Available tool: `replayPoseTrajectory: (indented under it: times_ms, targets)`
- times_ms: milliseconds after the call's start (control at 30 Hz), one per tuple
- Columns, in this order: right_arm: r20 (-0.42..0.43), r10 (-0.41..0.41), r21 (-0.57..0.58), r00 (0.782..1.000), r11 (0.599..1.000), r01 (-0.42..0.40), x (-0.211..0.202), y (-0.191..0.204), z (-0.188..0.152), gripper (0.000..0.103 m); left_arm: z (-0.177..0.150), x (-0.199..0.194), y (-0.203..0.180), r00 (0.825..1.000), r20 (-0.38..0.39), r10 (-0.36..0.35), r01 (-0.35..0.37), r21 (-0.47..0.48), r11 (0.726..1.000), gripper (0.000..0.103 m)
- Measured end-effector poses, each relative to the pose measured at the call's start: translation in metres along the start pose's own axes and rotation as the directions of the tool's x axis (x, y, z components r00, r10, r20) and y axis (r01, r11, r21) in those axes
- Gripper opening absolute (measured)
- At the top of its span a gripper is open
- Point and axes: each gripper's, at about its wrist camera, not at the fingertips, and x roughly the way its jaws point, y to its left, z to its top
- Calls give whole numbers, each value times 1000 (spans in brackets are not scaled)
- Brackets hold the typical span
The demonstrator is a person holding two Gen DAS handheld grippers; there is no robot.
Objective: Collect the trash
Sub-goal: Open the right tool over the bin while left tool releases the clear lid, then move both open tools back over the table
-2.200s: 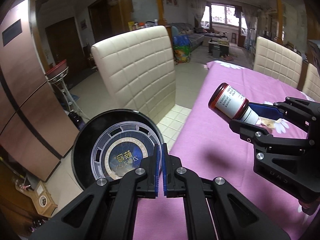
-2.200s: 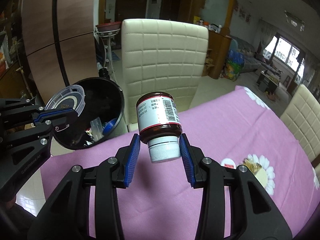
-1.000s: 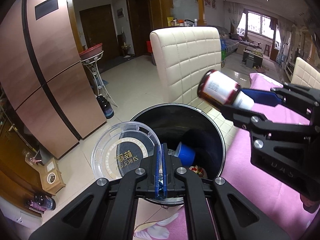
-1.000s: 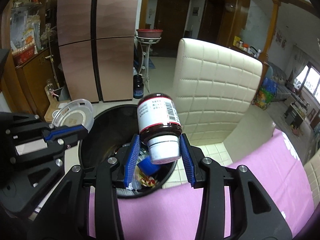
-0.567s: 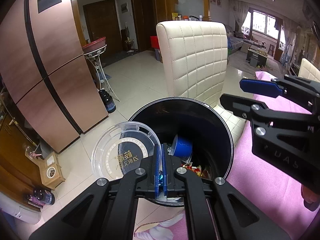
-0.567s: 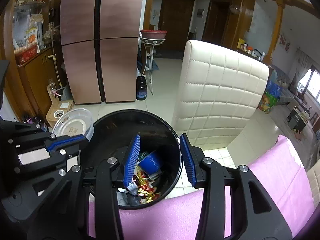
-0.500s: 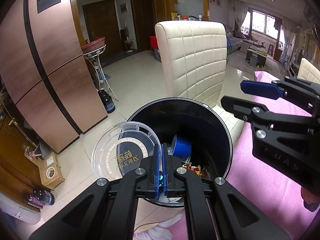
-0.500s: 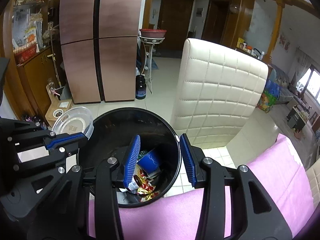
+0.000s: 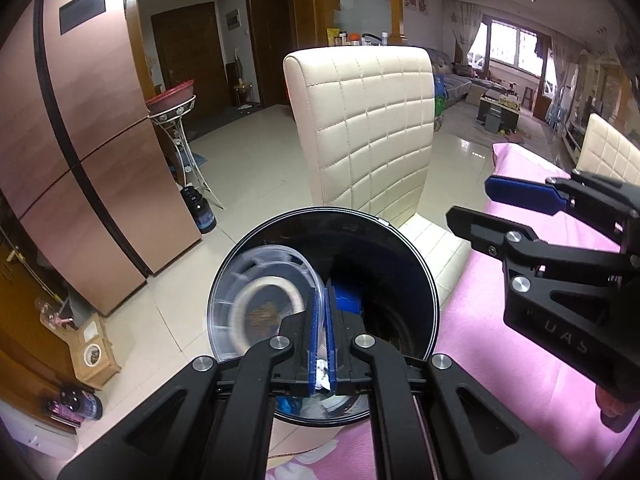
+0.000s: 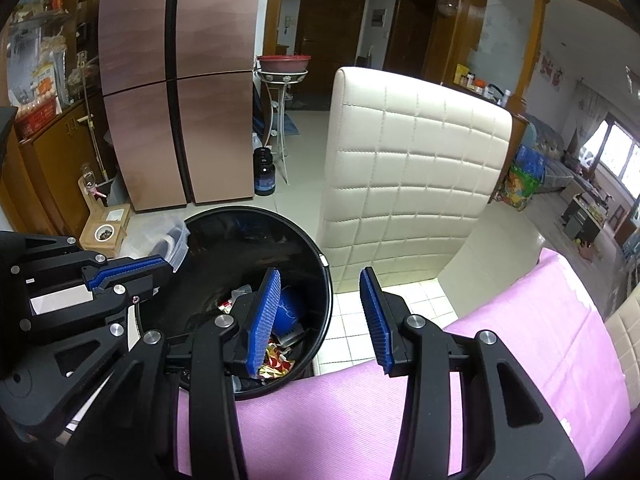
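Lid [image 9: 256, 300] over bin [image 9: 420, 264] | left gripper [image 9: 320, 312] pinching rim | right gripper [image 10: 320, 316] parted, empty

I see the black bin's [image 10: 320, 280] mouth open from above, though the clear lid [image 9: 256, 300] covers its left part. The cream chair [image 10: 408, 184] stands close behind, the pink-clothed table [image 10: 520, 340] edges its near side; bare floor left.

The bin [image 9: 416, 248] is glossy black plastic. The lid [image 9: 248, 304] is clear, shiny plastic. Pink ribbed cloth covers the counter [image 10: 520, 340]. The chair [image 10: 412, 184] is quilted cream leather, the floor [image 9: 248, 152] glossy tile, the fingers [image 10: 264, 316] ridged blue rubber.
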Motion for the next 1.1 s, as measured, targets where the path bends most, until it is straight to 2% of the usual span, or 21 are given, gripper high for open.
replayPoseTrajectory:
  times_ms: [200,233,300,333,367,433,800,1100]
  targets:
    - [-8,-10,11,1000,1000,10,1,-5,-4,44,1,5,0,1000,-10,20,-20,5,1000,8]
    - [-10,-11,13,1000,1000,12,1,-6,-5,44,1,6,0,1000,-16,18,-18,2,1000,13]
    - [-13,-13,18,1000,1000,13,1,-6,-6,44,1,7,3,999,-20,25,-26,-12,1000,47]
    - [-16,-13,21,1000,1000,13,1,-6,-7,43,1,4,4,999,-6,31,-31,-25,999,78]
    - [-18,-14,24,1000,1000,15,1,-7,-8,43,0,0,5,999,22,41,-40,-39,998,83]
    - [-22,-18,26,1000,999,19,0,-8,-10,43,2,-5,4,998,51,47,-45,-39,998,83]
    - [-46,-70,68,997,995,73,-13,-25,-28,48,6,3,-8,1000,15,16,-15,-21,1000,83]
    - [-79,-163,131,983,976,172,-32,-54,-50,55,12,4,-41,998,16,-67,66,44,997,83]
